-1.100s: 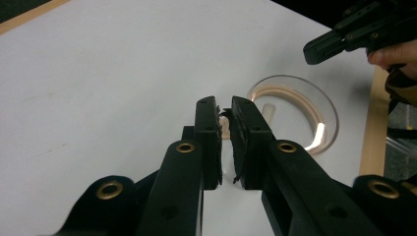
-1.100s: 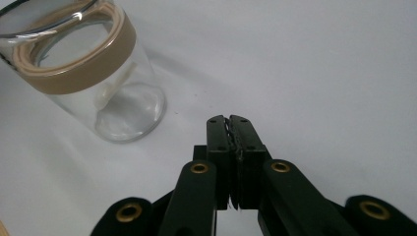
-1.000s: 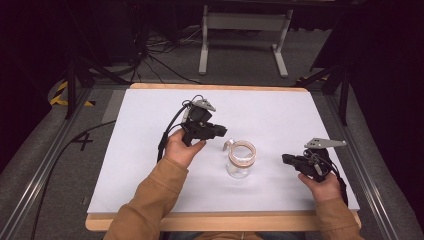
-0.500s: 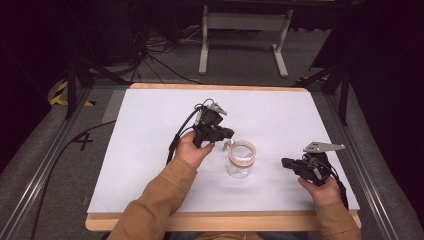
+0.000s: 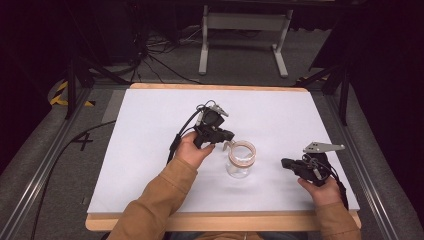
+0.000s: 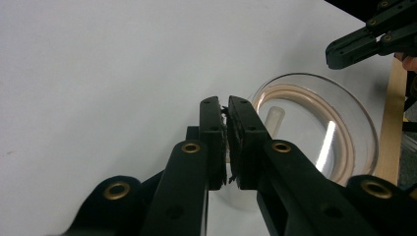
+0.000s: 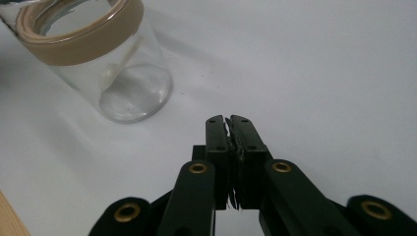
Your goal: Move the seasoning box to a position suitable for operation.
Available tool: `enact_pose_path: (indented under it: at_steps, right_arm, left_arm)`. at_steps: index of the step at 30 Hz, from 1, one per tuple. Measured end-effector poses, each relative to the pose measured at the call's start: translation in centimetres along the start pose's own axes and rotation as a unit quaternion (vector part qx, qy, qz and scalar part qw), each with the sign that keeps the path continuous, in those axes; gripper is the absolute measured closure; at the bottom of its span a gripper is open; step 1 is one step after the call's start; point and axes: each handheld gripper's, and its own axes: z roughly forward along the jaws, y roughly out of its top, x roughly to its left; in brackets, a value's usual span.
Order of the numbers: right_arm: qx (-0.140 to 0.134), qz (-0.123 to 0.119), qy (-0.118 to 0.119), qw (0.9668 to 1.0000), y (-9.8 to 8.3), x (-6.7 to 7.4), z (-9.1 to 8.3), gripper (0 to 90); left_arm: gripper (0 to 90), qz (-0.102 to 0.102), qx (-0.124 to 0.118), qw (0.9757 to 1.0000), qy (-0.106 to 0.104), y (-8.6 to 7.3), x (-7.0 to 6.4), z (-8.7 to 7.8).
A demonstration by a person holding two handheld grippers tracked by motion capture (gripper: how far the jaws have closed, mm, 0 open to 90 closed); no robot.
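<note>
**Left hand-held gripper at the jar's rim, right one waiting**

The glass jar (image 5: 240, 160) stands upright in the middle of the white surface (image 5: 150, 150), a tan band around its neck and its mouth open. Something pale and slim, maybe a small stick, leans inside it (image 6: 273, 120); what it is I can't tell.

The left hand-held gripper (image 5: 225, 136) sits just beside the jar's rim on the person's left side. In the left gripper view its jaws are pressed together with nothing between the pads, the tips hovering right at the jar's edge (image 6: 314, 132). No contact with the glass that I can confirm.

Over on the right, the right hand-held gripper (image 5: 286, 162) hangs low near the surface, well clear of the jar and pointing toward it. Its own view shows the jaws (image 7: 228, 129) closed on nothing, with the jar (image 7: 93, 59) off to the upper left.

My read: this is the approach step, the left hand lining up on the jar and nothing gripped yet. The next move calls for the left jaws to spread wide enough to straddle the rim or wall, then close gently, because glass is slick and the jar could tip or skate across the smooth surface. The right gripper looks placed to come in and steady the body, or reach for what lies inside.
</note>
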Motion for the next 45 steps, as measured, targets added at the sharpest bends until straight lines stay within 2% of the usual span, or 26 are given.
enact_pose_path:
  at_steps: [9,15,19,24,32,37,41,45]
  right_arm:
    - [0.000,-0.006,0.003,1.0000,0.1,0.3,0.1,87.2]
    - [0.000,-0.012,0.007,0.9999,0.3,0.7,0.2,87.3]
    - [-0.003,-0.020,0.014,0.9997,0.6,1.5,0.4,87.7]
    - [-0.021,-0.026,0.038,0.9987,1.3,2.6,0.3,88.9]
    - [-0.034,-0.042,0.062,0.9966,2.5,4.4,0.8,89.3]
    - [-0.035,-0.051,0.066,0.9959,2.8,4.9,1.1,89.4]
    - [-0.042,-0.051,0.078,0.9948,3.3,5.5,1.3,89.4]
    - [-0.041,-0.056,0.081,0.9943,3.7,6.0,1.7,89.4]
  left_arm:
    - [86.7,-0.003,0.002,1.0000,-0.001,0.0,0.1,-0.1]
    - [86.8,0.006,0.003,1.0000,0.004,0.0,0.0,-0.1]
    - [86.8,0.004,0.004,1.0000,0.001,0.0,0.1,-0.1]
    - [87.0,0.001,0.000,1.0000,-0.004,0.0,0.2,-0.1]
    - [87.2,0.001,0.000,1.0000,-0.008,-0.1,0.4,-0.1]
    - [87.4,0.000,0.001,1.0000,-0.009,-0.2,0.5,-0.1]
    - [87.4,-0.006,0.000,0.9999,-0.010,-0.3,0.5,-0.2]
    - [87.4,-0.003,-0.001,0.9999,-0.011,-0.4,0.6,-0.2]
